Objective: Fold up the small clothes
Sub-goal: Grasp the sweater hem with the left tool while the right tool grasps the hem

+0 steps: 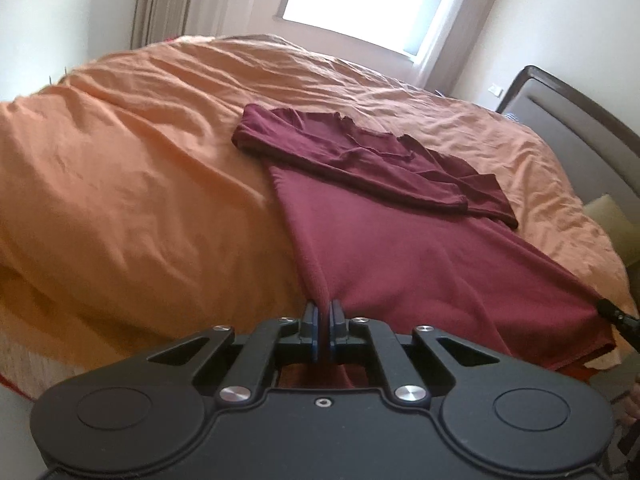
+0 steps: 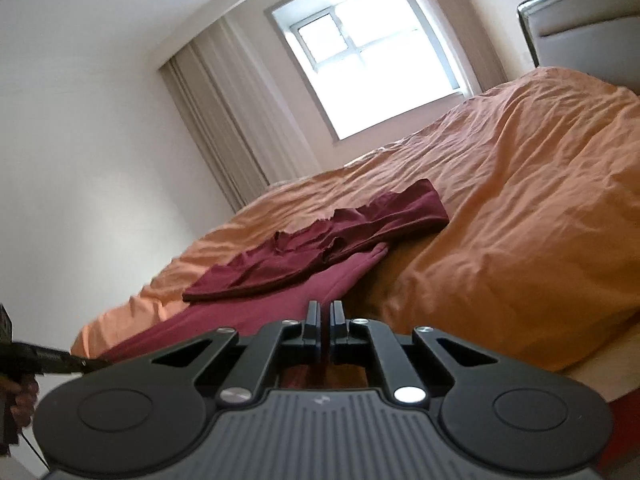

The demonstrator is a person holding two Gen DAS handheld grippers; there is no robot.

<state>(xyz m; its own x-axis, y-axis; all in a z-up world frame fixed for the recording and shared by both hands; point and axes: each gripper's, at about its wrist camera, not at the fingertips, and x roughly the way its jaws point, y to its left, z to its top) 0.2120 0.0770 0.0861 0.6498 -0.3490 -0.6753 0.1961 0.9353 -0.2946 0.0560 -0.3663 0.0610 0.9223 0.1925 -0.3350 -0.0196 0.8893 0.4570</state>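
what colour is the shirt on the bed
Maroon shirt, on an orange bedspread; clearest in the left wrist view.

No text, label, brand or number could be read in either view; only a small, unreadable mark was seen on the right gripper (image 2: 325, 312) housing.

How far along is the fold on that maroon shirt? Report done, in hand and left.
Done: both long sleeves of the maroon knit shirt lie folded across its upper body on the orange bedspread. In hand: the left gripper and right gripper are each shut on a corner of the bottom hem. Left: carrying the hem up toward the collar to fold the body over.
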